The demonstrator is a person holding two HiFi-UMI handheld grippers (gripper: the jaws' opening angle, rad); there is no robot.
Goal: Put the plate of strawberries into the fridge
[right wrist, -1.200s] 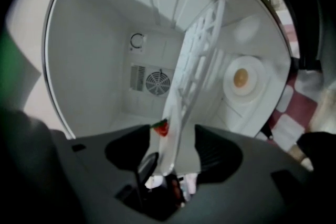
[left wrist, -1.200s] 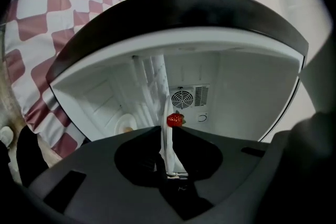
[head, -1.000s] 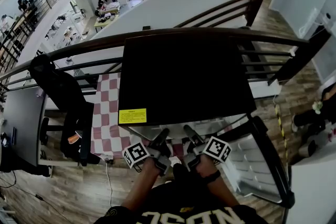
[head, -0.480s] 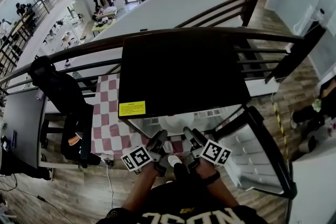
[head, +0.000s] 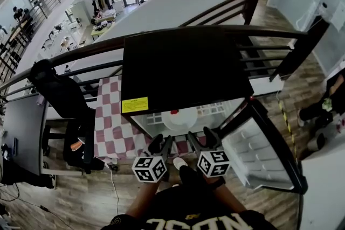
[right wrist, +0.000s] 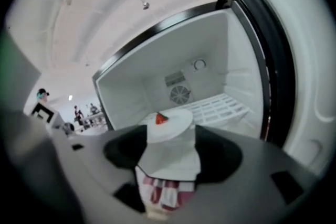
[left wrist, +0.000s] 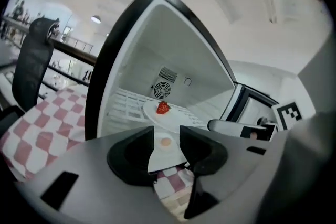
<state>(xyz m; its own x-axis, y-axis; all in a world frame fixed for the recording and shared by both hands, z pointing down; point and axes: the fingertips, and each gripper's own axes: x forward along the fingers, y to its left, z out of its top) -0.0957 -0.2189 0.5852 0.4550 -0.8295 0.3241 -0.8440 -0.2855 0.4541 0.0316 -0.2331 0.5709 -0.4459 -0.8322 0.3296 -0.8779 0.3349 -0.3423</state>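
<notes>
A white plate (head: 182, 118) with one red strawberry (head: 173, 112) lies on the wire shelf inside the open black fridge (head: 186, 70). Both grippers hover just in front of the fridge opening, short of the plate. My left gripper (head: 161, 143) is open; its jaws have just been opening and nothing sits between them. My right gripper (head: 201, 138) is open too, also empty. In the left gripper view the plate (left wrist: 170, 114) and strawberry (left wrist: 163, 107) show beyond the jaws of the left gripper (left wrist: 167, 145). In the right gripper view the plate (right wrist: 172, 121) lies ahead of the right gripper (right wrist: 170, 152).
The fridge door (head: 261, 156) stands swung open at the right. A red-and-white checked cloth (head: 110, 126) lies left of the fridge, by a black chair (head: 62, 94). A dark railing (head: 81, 51) runs behind the fridge. My shoe (head: 179, 163) shows between the grippers.
Both grippers have drawn back from the fridge toward me and rolled, so their marker cubes now face up. The plate stays on the shelf, now plainly in view.
</notes>
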